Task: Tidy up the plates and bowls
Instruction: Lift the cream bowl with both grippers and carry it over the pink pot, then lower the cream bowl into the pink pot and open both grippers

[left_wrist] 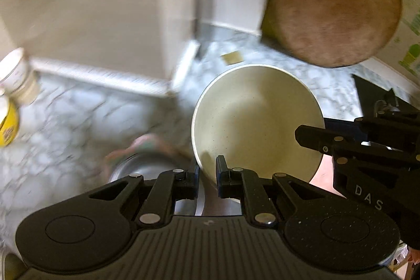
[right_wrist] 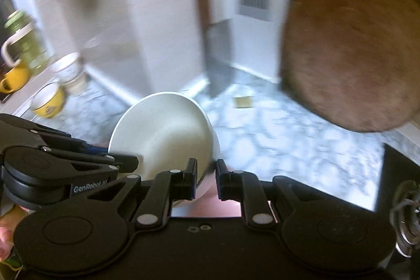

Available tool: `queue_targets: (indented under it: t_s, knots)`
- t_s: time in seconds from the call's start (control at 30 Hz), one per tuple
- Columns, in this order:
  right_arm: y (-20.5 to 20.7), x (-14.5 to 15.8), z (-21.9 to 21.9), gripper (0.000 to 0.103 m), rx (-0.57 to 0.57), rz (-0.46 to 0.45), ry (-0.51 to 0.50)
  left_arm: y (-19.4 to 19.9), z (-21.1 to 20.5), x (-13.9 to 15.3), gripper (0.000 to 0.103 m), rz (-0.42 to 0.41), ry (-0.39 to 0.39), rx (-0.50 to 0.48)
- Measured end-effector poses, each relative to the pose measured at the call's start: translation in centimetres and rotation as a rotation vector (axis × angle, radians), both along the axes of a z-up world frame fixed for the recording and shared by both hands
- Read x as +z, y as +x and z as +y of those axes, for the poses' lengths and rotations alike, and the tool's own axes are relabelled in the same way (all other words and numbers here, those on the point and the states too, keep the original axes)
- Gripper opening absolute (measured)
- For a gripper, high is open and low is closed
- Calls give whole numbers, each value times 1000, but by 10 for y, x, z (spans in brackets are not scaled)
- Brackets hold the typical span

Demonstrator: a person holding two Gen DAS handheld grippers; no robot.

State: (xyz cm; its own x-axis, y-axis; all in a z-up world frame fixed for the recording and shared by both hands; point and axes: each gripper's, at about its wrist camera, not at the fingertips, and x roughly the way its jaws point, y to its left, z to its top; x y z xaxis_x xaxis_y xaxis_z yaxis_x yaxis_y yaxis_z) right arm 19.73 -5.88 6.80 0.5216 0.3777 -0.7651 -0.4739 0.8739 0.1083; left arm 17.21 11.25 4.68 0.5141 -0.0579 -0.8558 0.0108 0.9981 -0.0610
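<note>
A cream bowl (left_wrist: pixel 257 120) is held tilted in the air above a marble counter. My left gripper (left_wrist: pixel 208 176) is shut on the bowl's near rim. My right gripper (right_wrist: pixel 206 179) is shut on the rim of the same bowl (right_wrist: pixel 162 130) at its other side. In the left wrist view the right gripper's fingers (left_wrist: pixel 315 138) reach in from the right onto the bowl's rim. In the right wrist view the left gripper's fingers (right_wrist: pixel 123 162) reach in from the left. Both views are blurred.
A round wooden board (left_wrist: pixel 333 9) leans at the back right. A steel bowl (left_wrist: pixel 139 169) sits below left. Yellow cups (right_wrist: pixel 48 101) and a white cup (right_wrist: pixel 69 72) stand at the left. A black surface (right_wrist: pixel 393 175) lies at the right.
</note>
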Motion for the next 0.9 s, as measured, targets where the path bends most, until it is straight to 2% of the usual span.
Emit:
queue_targets:
  t_s: [0.23,0.37,0.63,0.9]
  knots:
    - [-17,-7,62,16,100,37,0,-24,60,-19,11,61,-3,75]
    - [-23,-21,88,16,131,76,-13,-30,78,-34,11,94,0,104]
    - [-21,-50,106,16,123,147,-32,-27,88,-64,11,151,3,131]
    - [-14,-67,107,16,110,181,-41,-20,85,-72,11,166,27,124]
